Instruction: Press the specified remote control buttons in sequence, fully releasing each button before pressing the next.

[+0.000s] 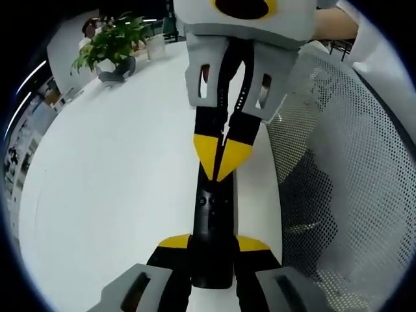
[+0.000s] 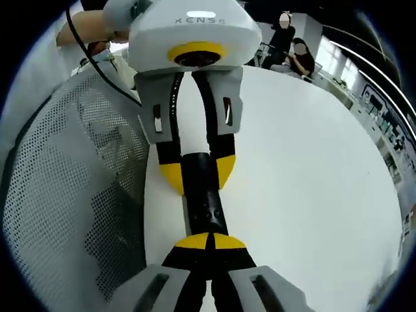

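The black remote control [image 1: 211, 240] lies lengthwise on the white table [image 1: 117, 195], at six o'clock in the left gripper view. The left gripper [image 1: 213, 250] clamps its near end between yellow-tipped jaws. The right gripper [image 1: 222, 156], entering from twelve o'clock, has its jaws closed together, tips touching the remote's button face. A potted plant [image 1: 110, 42] stands at eleven o'clock; a mesh chair back [image 1: 351, 182] sits at three.

The remote control [image 1: 212, 240] is coloured black, the table [image 1: 117, 182] plain white. Yellow tips and grey bodies are borne by both grippers. The mesh chair back [image 2: 71, 195] is patterned with fine perforations on grey.
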The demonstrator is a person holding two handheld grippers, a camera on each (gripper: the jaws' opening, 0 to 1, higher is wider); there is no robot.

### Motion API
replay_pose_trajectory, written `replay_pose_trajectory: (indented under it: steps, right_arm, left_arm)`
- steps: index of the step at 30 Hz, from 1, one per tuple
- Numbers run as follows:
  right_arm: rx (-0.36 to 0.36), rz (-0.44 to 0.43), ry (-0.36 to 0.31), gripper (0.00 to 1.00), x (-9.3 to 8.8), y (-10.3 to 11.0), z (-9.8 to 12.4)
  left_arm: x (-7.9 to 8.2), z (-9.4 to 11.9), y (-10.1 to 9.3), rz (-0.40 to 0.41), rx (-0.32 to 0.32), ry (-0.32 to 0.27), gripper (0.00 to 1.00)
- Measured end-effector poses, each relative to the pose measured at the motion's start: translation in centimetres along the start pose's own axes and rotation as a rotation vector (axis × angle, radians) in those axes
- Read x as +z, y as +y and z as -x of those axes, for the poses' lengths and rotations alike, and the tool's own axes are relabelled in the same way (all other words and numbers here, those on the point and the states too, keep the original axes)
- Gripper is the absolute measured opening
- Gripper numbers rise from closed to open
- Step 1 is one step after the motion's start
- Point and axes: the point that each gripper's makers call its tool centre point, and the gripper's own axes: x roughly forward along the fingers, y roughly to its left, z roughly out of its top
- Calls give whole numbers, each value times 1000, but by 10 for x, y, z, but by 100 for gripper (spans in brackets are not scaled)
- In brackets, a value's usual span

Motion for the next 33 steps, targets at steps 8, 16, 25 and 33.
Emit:
replay_pose_trajectory:
  steps: [8, 16, 25, 33]
  right_arm:
    - [-10, 91, 49, 0, 6, -1, -7]
    - [-47, 5, 38, 0, 7, -4, -8]
    - [-46, 83, 38, 0, 11, 9, -8]
    - [-35, 109, 40, 0, 14, 15, -12]
  left_arm:
    - [0, 0, 0, -2, 1, 0, 22]
    - [-1, 0, 0, 6, 0, 1, 22]
    - [-1, 1, 0, 23, 0, -16, 22]
    - [0, 1, -1, 26, 3, -24, 22]
